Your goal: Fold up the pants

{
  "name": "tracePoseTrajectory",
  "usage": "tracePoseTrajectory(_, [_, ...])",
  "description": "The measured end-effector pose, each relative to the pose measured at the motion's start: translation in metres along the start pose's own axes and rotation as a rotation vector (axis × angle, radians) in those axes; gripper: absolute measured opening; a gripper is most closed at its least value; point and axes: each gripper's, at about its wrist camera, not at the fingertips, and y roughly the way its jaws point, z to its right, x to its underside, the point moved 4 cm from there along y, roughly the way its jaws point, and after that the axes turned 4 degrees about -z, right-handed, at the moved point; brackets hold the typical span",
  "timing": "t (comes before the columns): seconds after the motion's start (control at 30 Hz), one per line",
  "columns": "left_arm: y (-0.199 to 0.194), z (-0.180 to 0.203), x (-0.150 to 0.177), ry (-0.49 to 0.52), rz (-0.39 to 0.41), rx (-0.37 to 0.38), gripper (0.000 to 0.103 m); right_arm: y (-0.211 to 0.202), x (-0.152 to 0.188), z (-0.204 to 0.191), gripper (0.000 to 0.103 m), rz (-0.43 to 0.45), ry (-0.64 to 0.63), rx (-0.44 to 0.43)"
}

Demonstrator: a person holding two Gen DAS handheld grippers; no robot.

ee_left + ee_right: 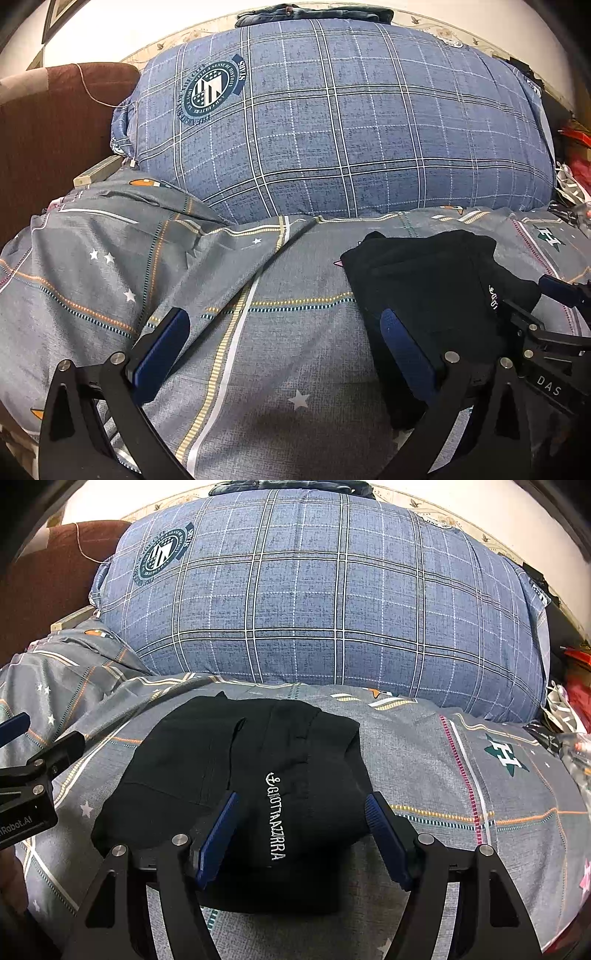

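Observation:
The black pants point(207, 775) lie folded into a compact bundle on the grey patterned bedsheet point(443, 775), with white lettering point(275, 816) on top. My right gripper point(303, 797) is open and hovers over the bundle's near half, its blue pads on either side of the lettering without pressing. In the left wrist view the pants point(424, 280) lie to the right. My left gripper point(284, 315) stands open over bare sheet point(258, 350), its right finger point(402, 343) overlapping the bundle's left edge. Each gripper shows at the edge of the other's view.
A big blue plaid pillow point(332, 122) fills the back of the bed, with folded denim point(314, 13) on top of it. A brown upholstered piece point(55, 122) stands at the left. Loose red and white clutter point(574, 166) sits at the right edge.

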Motion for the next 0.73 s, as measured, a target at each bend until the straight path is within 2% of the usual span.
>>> tracePoseTrajectory(0.5, [0.0013, 0.0009, 0.0012, -0.001, -0.010, 0.010, 0.103, -0.0041, -0.0009, -0.0041, 0.072, 0.015, -0.014, 0.005])
tracePoseTrajectory(0.73, [-0.0008, 0.0027, 0.0029, -0.004, -0.002, 0.048, 0.103, -0.0051, -0.0006, -0.0066, 0.072, 0.015, -0.025, 0.005])
